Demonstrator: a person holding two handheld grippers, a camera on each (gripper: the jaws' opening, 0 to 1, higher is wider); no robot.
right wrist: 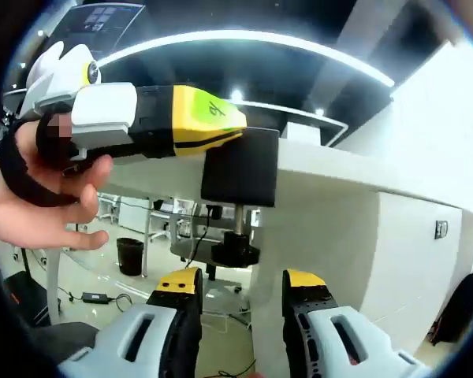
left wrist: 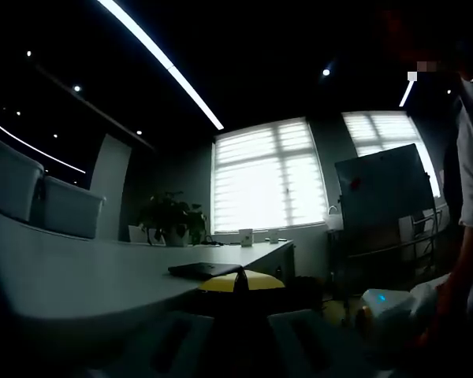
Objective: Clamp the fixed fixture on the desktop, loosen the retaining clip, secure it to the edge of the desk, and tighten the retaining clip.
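Note:
A black clamp fixture sits on the edge of the white desk. Its screw hangs below the desktop and ends in a black knob. My left gripper, held by a hand, comes in from the left with its yellow jaws shut on the fixture's top. In the left gripper view its yellow tips meet on a thin dark part at the desk edge. My right gripper stands open just under the knob, one jaw on each side, touching nothing.
On the desk lie a dark flat object, a plant and a cup. Chairs stand at the far side, a whiteboard by the windows. Under the desk are a bin and cables. A person stands at the right.

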